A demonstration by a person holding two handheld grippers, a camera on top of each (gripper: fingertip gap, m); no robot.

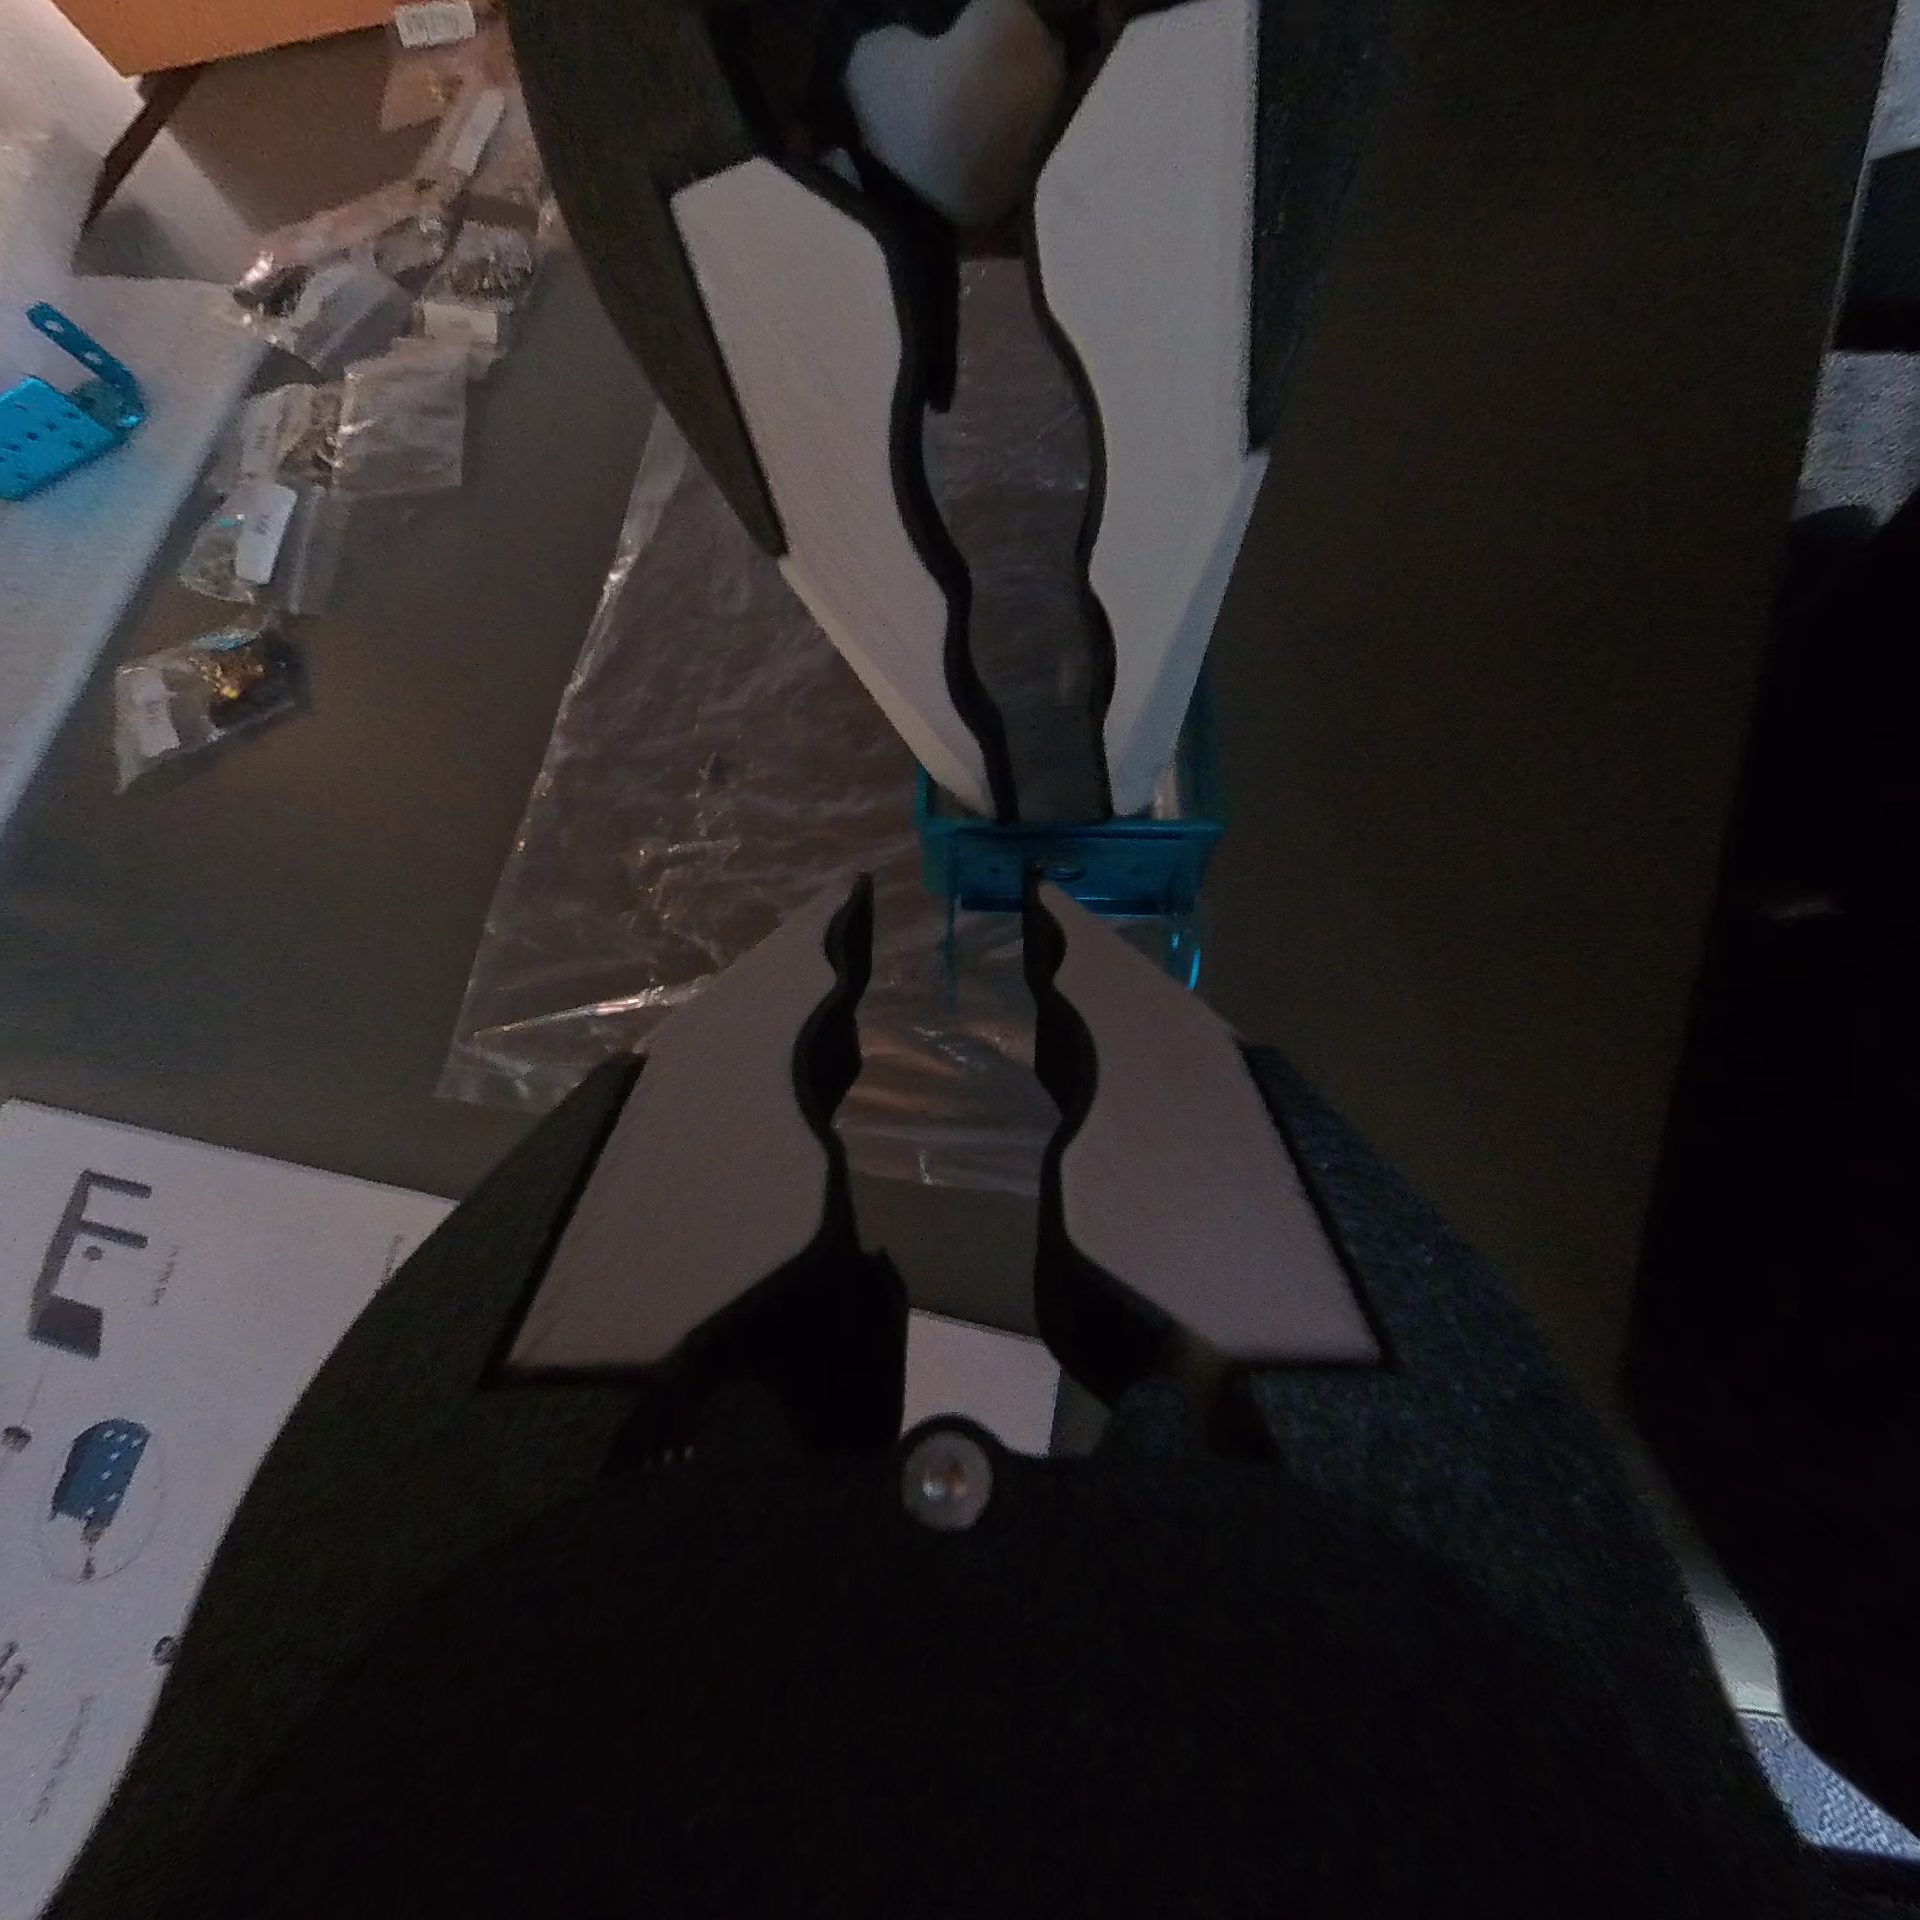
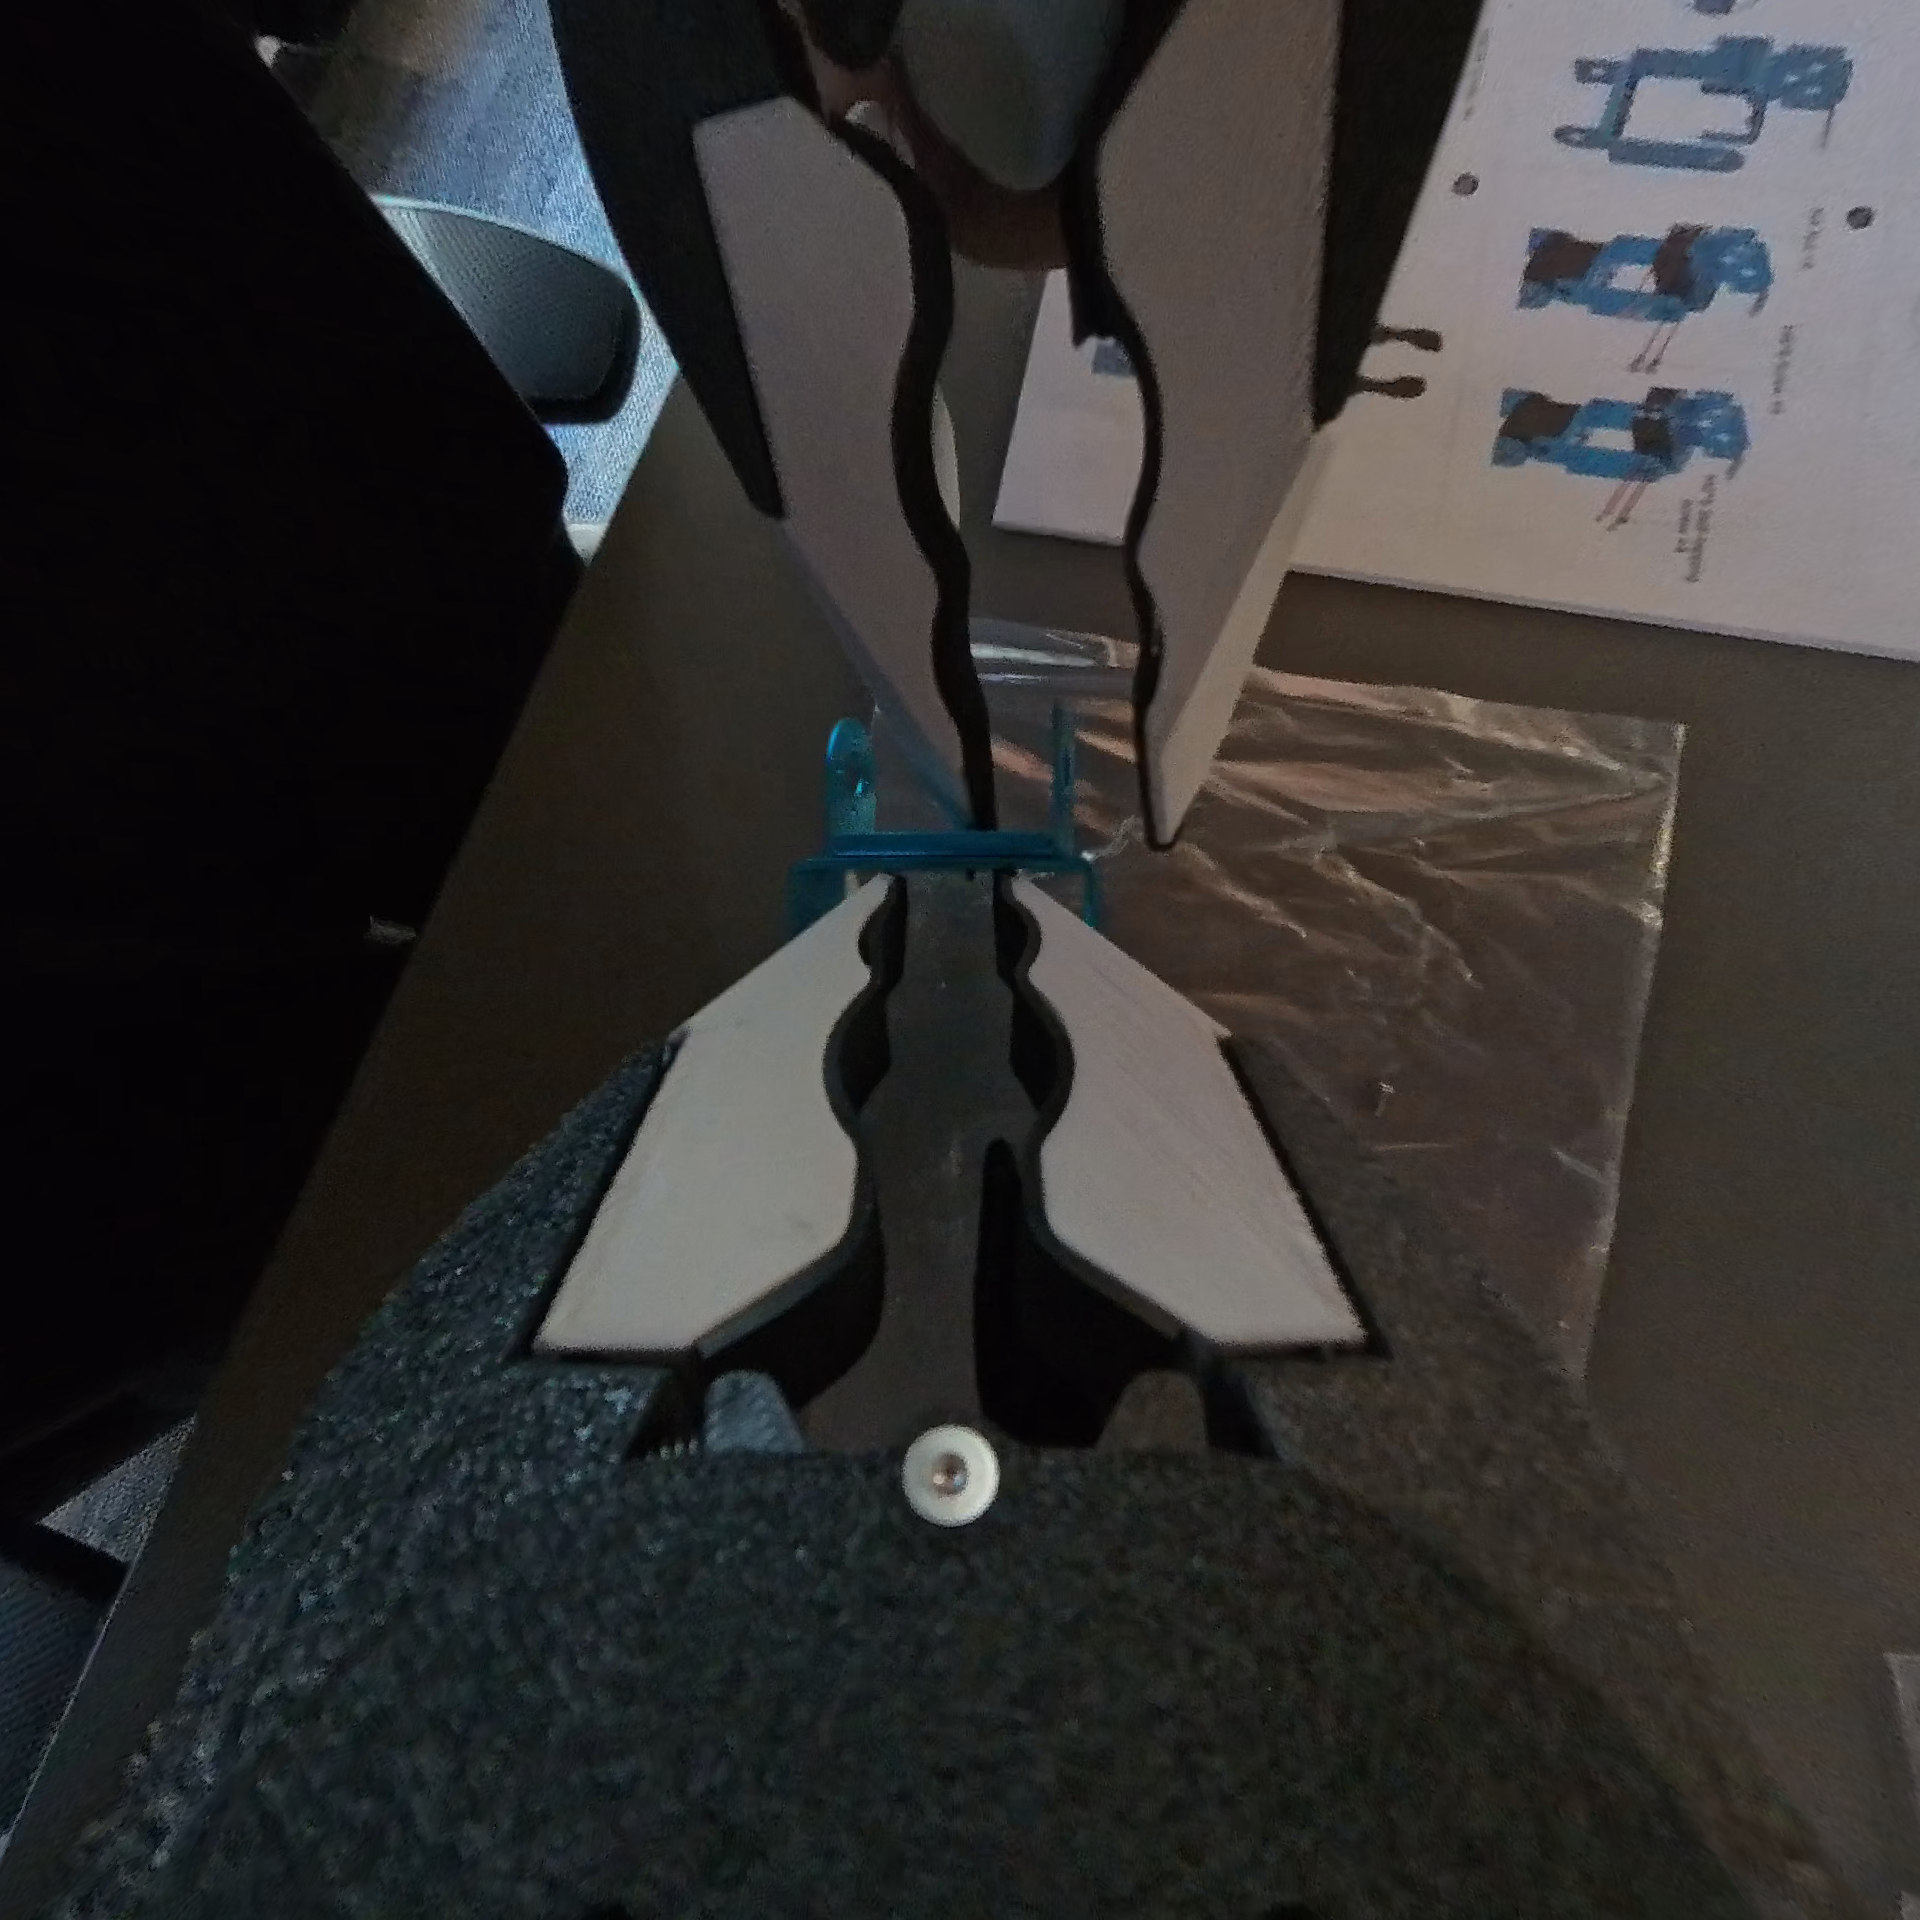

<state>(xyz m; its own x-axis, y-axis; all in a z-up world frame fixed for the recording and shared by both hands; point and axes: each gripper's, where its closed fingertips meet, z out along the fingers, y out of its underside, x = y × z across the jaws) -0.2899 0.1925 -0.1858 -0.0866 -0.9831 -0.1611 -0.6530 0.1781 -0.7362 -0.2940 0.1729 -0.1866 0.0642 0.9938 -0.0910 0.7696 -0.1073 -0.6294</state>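
Left wrist view shows a small blue metal bracket [image 1: 1081,868], drilled with holes, held in the air between my two claws, which meet tip to tip above a dark surface [image 1: 312,914]. My left claw [image 1: 940,888] reaches up from below; one fingertip touches the bracket's lower edge, the other stands apart to the side, and I cannot tell whether it is clenched. My right claw [image 1: 1049,805] comes down from above, its two fingers straddling the bracket's top edge with a gap between them.

Right wrist view shows the same bracket [image 2: 935,847] edge-on at the tips of my right claw [image 2: 945,881], whose fingers stay a little parted on either side of the thin blue plate; whether they pinch it I cannot tell. My left claw [image 2: 1070,821] points down from above, one tip on the bracket, the other just beside it.

Under the bracket lies a clear plastic bag [image 1: 707,790], flat and crinkled. Beyond it small bags of hardware [image 1: 343,416] are scattered, and another blue perforated bracket [image 1: 62,405] rests on white paper. A printed instruction sheet [image 2: 1662,312] with blue diagrams lies nearby.
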